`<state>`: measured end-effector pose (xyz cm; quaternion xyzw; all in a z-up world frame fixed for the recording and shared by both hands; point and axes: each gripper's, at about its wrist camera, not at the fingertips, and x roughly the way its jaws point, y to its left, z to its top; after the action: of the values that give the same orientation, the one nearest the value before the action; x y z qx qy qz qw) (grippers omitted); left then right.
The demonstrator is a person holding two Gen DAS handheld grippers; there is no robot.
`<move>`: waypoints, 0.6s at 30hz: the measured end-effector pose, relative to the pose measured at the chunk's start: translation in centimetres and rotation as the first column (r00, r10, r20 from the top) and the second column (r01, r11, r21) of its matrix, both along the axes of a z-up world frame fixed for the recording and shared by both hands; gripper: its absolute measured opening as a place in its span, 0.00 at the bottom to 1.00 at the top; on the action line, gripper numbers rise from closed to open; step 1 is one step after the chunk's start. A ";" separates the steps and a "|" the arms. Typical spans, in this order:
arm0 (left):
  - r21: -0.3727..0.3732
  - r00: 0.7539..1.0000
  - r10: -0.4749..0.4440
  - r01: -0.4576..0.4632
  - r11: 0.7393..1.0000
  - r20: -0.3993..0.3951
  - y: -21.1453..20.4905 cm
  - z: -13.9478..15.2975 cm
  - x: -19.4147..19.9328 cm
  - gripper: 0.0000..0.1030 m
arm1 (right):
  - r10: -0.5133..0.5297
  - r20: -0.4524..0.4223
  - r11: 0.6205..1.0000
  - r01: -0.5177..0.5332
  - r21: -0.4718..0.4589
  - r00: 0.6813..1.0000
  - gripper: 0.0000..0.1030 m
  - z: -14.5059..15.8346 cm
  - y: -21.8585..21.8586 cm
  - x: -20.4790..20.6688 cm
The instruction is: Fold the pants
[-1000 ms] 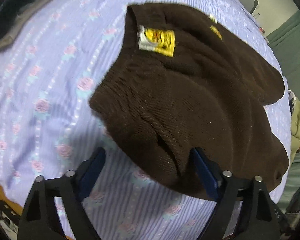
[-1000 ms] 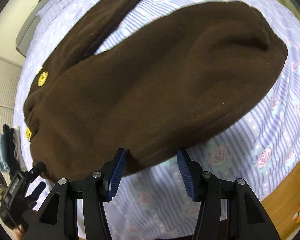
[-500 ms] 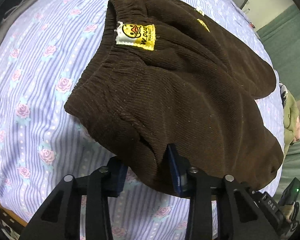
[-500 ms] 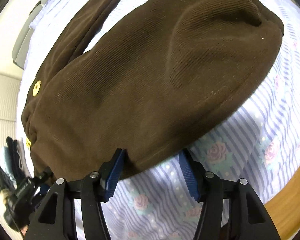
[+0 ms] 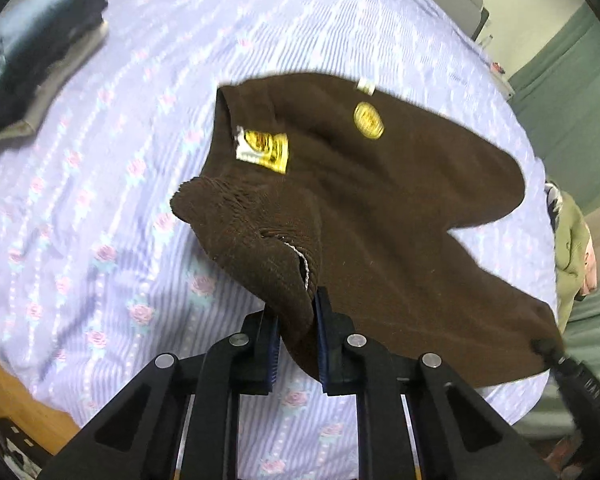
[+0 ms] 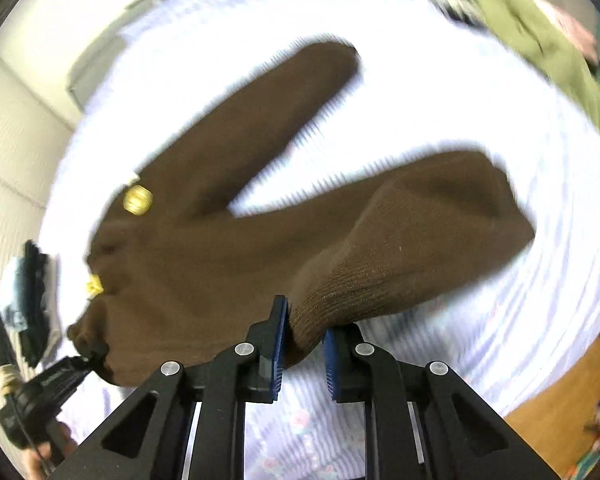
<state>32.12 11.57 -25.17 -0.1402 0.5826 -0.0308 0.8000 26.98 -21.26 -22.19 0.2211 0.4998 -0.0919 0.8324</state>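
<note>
fold barely begun. brown pants [image 5: 380, 216] lie spread on the lilac flowered bedsheet [image 5: 112, 184], both legs splayed apart in a v, nothing laid over yet.

left gripper [image 5: 297, 344] is clamped on the near waistband corner, cloth bunched between its blue pads. right gripper [image 6: 303, 346] is clamped on the near leg's outer edge toward the hem. both pinched parts look raised off the sheet; the rest sags down to it.

my read: near leg is about to go over the far leg; that lengthwise fold and the later crosswise folds all remain.

long axis runs across the bed: waistband with yellow label [image 5: 265, 149] toward the stack of dark clothes [image 5: 28, 60], hems toward the olive garment [image 6: 540, 48].
</note>
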 end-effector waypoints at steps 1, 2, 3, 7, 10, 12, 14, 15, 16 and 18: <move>0.006 1.000 -0.001 0.001 1.000 0.006 -0.1 1.0 0.1 0.16 | 0.011 0.017 1.000 -0.011 -0.008 1.000 0.17 1.0 0.0 0.4; 0.008 1.000 -0.003 0.003 1.000 0.012 -0.2 2.0 0.4 0.16 | 0.022 0.039 1.000 -0.021 -0.016 0.999 0.16 2.1 -0.1 1.2; 0.008 1.000 -0.002 0.002 1.000 0.016 -0.9 2.6 1.2 0.16 | 0.031 0.050 0.999 -0.029 -0.034 0.998 0.16 3.0 -0.4 1.9; 0.009 0.999 0.033 -0.033 0.999 0.021 -1.5 4.3 2.9 0.16 | 0.032 0.058 0.999 -0.030 -0.029 0.998 0.16 4.1 -1.2 6.2; 0.004 0.997 0.068 -0.068 0.998 0.025 -1.5 5.3 4.9 0.16 | 0.055 0.064 0.998 -0.052 -0.041 0.996 0.16 4.8 -1.6 9.6; 0.009 0.996 0.086 -0.086 0.996 0.028 -1.4 5.8 6.5 0.16 | 0.079 0.062 0.996 -0.076 -0.050 0.995 0.16 5.2 -1.7 11.0; 0.018 0.994 0.104 -0.105 0.994 0.032 -1.6 5.9 8.7 0.16 | 0.100 0.056 0.994 -0.097 -0.052 0.993 0.16 5.3 -1.6 13.8; 0.013 0.993 0.117 -0.117 0.993 0.031 -1.4 5.8 10.1 0.16 | 0.108 0.061 0.993 -0.105 -0.058 0.992 0.16 5.5 -1.4 15.1; 0.014 0.992 0.126 -0.126 0.992 0.029 -1.3 5.6 11.1 0.16 | 0.116 0.064 0.992 -0.112 -0.064 0.991 0.16 5.6 -1.2 16.1; 0.018 0.990 0.143 -0.143 0.990 0.018 -1.2 4.8 13.6 0.16 | 0.136 0.047 0.988 -0.132 -0.080 0.990 0.16 5.1 -0.8 19.1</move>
<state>45.76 10.39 -20.36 -0.1735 0.5647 0.0310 0.8063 46.13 -22.02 -17.12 0.1573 0.4875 -0.0487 0.8574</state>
